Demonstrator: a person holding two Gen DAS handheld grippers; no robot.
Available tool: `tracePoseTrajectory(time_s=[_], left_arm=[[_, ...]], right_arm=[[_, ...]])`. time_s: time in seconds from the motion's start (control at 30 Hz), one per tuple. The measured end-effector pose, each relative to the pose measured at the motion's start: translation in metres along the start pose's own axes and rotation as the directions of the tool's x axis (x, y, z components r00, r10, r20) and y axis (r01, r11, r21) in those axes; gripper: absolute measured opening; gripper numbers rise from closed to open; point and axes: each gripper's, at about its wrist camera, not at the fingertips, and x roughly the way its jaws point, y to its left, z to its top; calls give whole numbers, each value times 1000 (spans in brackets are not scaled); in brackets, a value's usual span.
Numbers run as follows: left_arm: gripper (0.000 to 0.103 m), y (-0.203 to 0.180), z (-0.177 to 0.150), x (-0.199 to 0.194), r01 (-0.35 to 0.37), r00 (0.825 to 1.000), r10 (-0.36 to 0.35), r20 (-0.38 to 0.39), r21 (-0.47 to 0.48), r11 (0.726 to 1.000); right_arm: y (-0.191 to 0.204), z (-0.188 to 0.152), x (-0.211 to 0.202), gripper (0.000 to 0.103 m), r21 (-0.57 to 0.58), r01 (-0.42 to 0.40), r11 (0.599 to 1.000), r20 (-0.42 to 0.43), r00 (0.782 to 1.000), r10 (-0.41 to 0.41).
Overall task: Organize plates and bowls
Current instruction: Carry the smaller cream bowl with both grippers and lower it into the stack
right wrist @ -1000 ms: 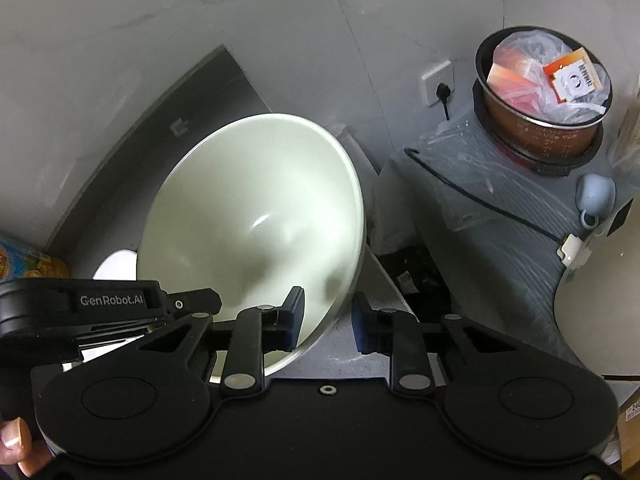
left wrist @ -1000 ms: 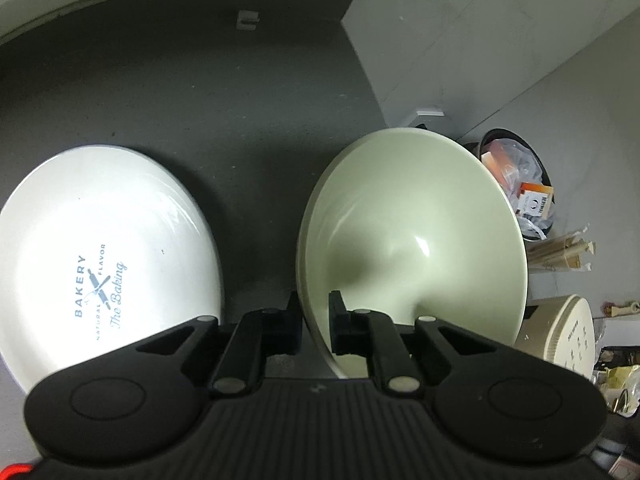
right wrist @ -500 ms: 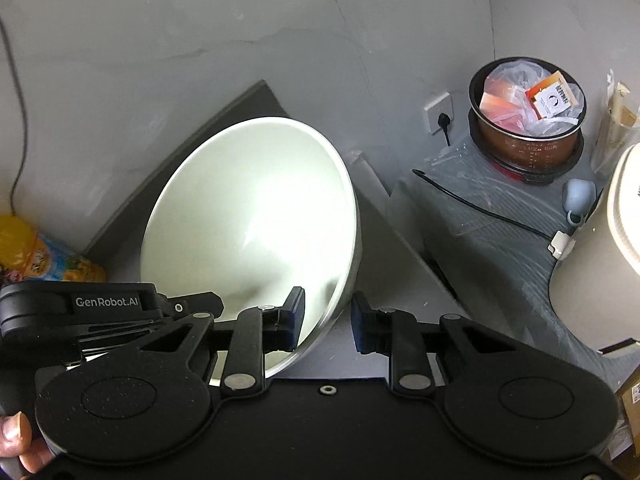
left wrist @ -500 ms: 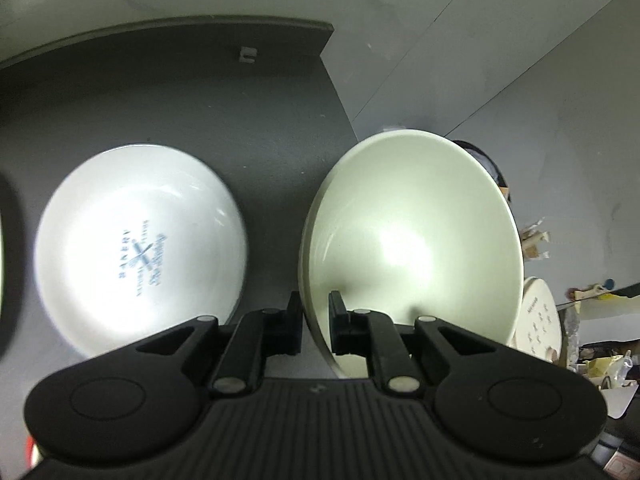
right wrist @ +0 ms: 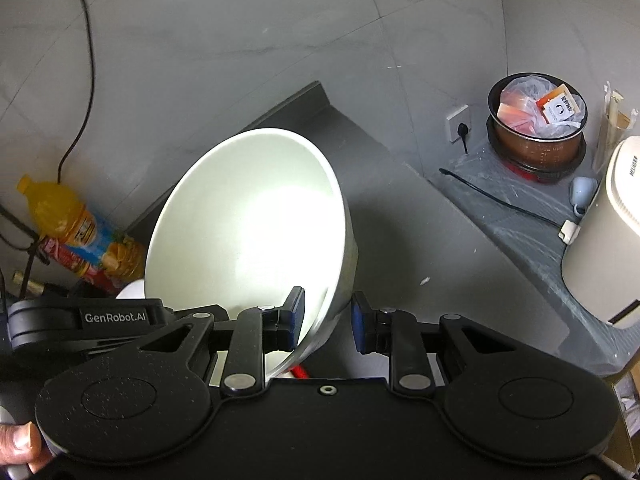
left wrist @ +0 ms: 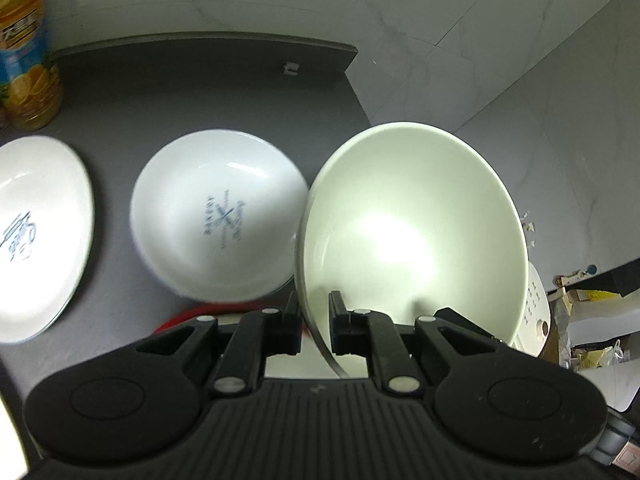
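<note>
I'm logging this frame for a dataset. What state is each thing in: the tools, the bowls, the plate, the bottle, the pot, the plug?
Left tool: shut on the green bowl's rim.
Right tool: open, straddling the opposite rim, not clamped.
Green bowl: lifted, tilted, empty.
White bowl: upright on the counter, empty.
Plate: flat on the counter, empty.
Bottle: capped, full of orange drink.
Pot: lidless, stuffed with packets.
Plug: in the socket.

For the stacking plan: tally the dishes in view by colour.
White dishes with blue print: 2, the white bowl and the white dish at the left edge.
Pale green bowl: 1, gripped by the left gripper.
Total: 3.
</note>
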Motion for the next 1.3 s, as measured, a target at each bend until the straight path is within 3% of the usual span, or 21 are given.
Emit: tracePoseTrajectory(time_s=[0.53,1.07,1.3], left_arm=[[12,38,-32,-37,6,1000,-6,4,29,1000],[12,90,-62,-47,-22,999,21,-37,-28,999],[12,104,-69,-50,-2,999,1,-32,-40,999]], right_arm=[[37,-44,-20,25,-7,6,1000,1,1000,-6],[66,-78,-3,25,-37,-4,999,-79,997,1],[67,-86,3,25,-36,20,999,-102,994,-24]])
